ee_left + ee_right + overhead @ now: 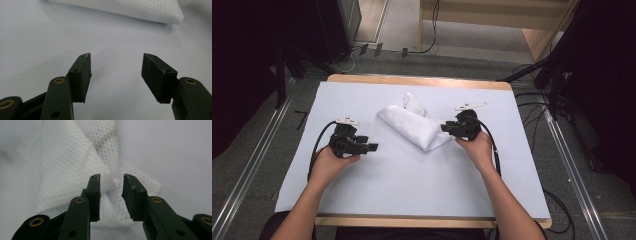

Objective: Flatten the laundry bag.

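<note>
**Right claw poised over the folded mesh cloth**

The right claw [111, 178] is standing partly open, its jaws hovering just above a raised fold of the white, folded mesh fabric bag [72, 170] without pinching it. In the high view that bag [412, 125] is lying near the middle of the pale blue sheet-covered table [422, 185], its near corner beside the right claw [446, 128]. The left claw [116, 65] is gaping wide and empty over bare table, apart from the bag's edge [150, 10].
</note>
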`<control>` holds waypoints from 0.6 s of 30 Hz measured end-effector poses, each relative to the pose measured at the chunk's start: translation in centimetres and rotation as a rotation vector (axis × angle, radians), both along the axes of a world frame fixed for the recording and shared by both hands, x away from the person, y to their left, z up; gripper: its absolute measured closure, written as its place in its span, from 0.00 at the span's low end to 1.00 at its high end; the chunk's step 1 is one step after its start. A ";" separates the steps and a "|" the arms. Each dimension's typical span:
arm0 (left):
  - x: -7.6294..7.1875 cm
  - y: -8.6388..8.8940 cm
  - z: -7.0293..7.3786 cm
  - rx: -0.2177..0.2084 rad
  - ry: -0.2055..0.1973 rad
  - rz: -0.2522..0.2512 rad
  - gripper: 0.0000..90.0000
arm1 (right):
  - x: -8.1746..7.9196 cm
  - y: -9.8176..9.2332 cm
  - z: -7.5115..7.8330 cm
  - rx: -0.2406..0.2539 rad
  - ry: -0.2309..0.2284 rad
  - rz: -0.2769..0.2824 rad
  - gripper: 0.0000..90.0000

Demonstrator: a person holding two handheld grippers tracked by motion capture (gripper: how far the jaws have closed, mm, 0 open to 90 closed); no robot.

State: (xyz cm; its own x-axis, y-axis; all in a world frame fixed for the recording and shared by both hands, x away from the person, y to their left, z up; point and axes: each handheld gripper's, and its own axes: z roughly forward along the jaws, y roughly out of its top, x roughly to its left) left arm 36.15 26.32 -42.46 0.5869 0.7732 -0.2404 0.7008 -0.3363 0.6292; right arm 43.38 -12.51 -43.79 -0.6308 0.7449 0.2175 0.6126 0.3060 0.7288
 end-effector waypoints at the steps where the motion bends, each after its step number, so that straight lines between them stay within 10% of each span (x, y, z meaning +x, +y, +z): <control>1: -0.1 0.1 0.0 0.001 -0.001 0.004 0.46 | 0.2 0.1 0.1 0.002 0.002 0.004 0.77; 18: -0.9 1.4 0.0 0.005 -0.001 0.041 0.46 | 4.6 4.5 0.9 -0.027 -0.001 0.042 0.66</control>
